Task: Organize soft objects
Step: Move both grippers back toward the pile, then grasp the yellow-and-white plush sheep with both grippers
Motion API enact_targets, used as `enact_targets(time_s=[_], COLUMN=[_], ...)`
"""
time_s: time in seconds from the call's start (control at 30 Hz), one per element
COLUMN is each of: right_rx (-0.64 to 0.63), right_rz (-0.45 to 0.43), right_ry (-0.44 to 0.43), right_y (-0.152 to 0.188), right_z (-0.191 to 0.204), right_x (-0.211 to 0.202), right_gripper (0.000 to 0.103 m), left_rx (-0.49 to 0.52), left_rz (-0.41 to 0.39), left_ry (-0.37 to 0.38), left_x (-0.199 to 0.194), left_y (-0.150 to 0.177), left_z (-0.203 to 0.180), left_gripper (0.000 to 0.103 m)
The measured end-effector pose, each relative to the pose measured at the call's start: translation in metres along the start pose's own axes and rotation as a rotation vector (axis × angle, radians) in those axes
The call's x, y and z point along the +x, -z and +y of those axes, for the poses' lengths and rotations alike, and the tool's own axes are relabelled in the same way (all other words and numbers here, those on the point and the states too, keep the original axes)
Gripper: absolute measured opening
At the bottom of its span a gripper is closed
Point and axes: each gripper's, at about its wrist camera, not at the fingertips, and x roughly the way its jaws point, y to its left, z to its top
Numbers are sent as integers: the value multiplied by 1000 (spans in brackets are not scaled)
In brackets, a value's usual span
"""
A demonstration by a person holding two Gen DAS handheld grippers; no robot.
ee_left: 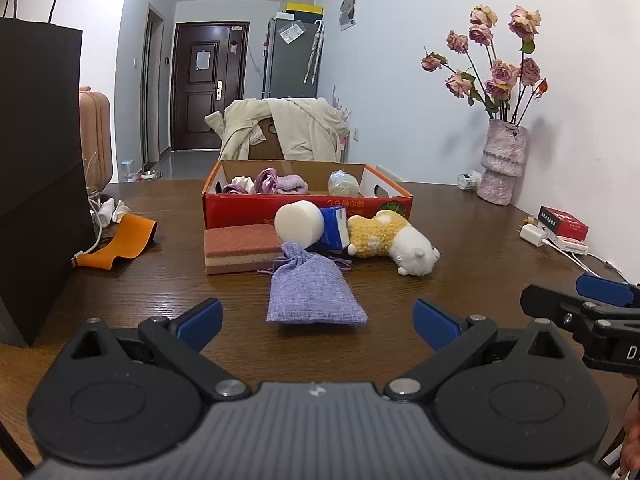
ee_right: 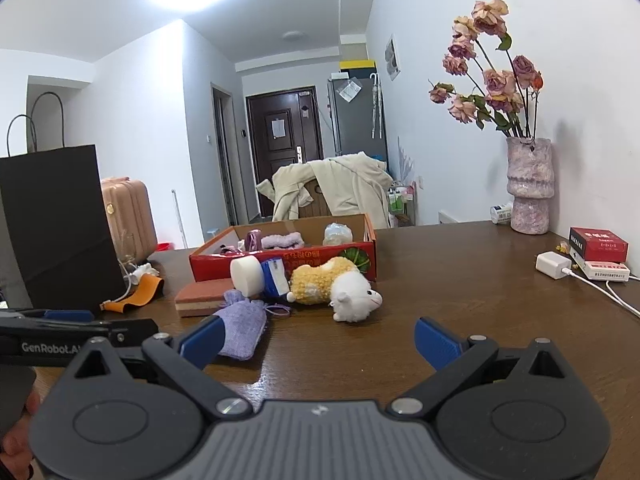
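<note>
A purple drawstring pouch (ee_left: 314,292) lies on the wooden table just ahead of my open, empty left gripper (ee_left: 318,322). Behind it lie a pink sponge (ee_left: 240,248), a white foam cylinder (ee_left: 298,224), a blue-and-white pack (ee_left: 334,228) and a yellow-and-white plush sheep (ee_left: 394,242). A red cardboard box (ee_left: 304,202) behind them holds several soft purple and white items. My right gripper (ee_right: 318,342) is open and empty; in its view the pouch (ee_right: 242,330) is at its left finger and the sheep (ee_right: 336,286) is ahead.
A black paper bag (ee_left: 38,172) stands at the left, with an orange strap (ee_left: 120,242) and cable beside it. A vase of dried roses (ee_left: 502,160), a charger (ee_left: 534,234) and red boxes (ee_left: 564,226) sit at the right by the wall.
</note>
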Motion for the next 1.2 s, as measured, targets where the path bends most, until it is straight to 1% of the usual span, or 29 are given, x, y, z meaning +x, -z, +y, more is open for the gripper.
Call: enact_targets(time_s=[0.1,0.23,0.3,0.4,0.5,0.77,0.83,0.87,0.9,0.93,0.97,1.0,1.03,1.07,1.13,1.2], right_rx=[3,6,12,24,25,14,1,-5,-16,-25,-33,-32,-27,-17,4,5], right_rz=[24,61,79,114,133,184,205,216,229,238,250,259,268,279,278,280], right_ry=[2,10,16,21,18,-14,-19,-24,-27,-25,-21,-20,-24,-25,-37,-36], right_y=[0,-3,-6,-13,-20,-36,-37,-37,-36,-34,-33,-31,-29,-27,-26,-26], right_z=[-2,-10,-16,-27,-35,-50,-50,-50,-49,-48,-47,-47,-50,-53,-60,-67], right_x=[13,37,52,79,106,181,199,207,216,223,230,235,239,242,241,237], right_gripper=[101,101,98,93,91,88,85,81,78,77,73,68,65,60,60,59], left_rx=[-5,2,-5,-7,-8,22,25,25,28,33,34,32,31,32,33,30], left_rz=[8,20,26,39,58,42,38,35,37,43,49,59,72,84,108,134], left_ry=[1,-1,-3,-2,4,36,45,53,62,71,88,100,106,113,119,131], left_x=[11,36,50,72,93,134,144,150,154,159,165,170,175,182,193,202], left_y=[-5,-15,-20,-26,-33,-52,-57,-60,-62,-64,-66,-67,-67,-67,-65,-61], left_z=[2,-1,-3,-5,-7,-20,-24,-25,-27,-29,-30,-32,-35,-38,-43,-46], left_gripper=[103,103,103,103,103,103,102,101,95,89,86,80,75,73,65,60])
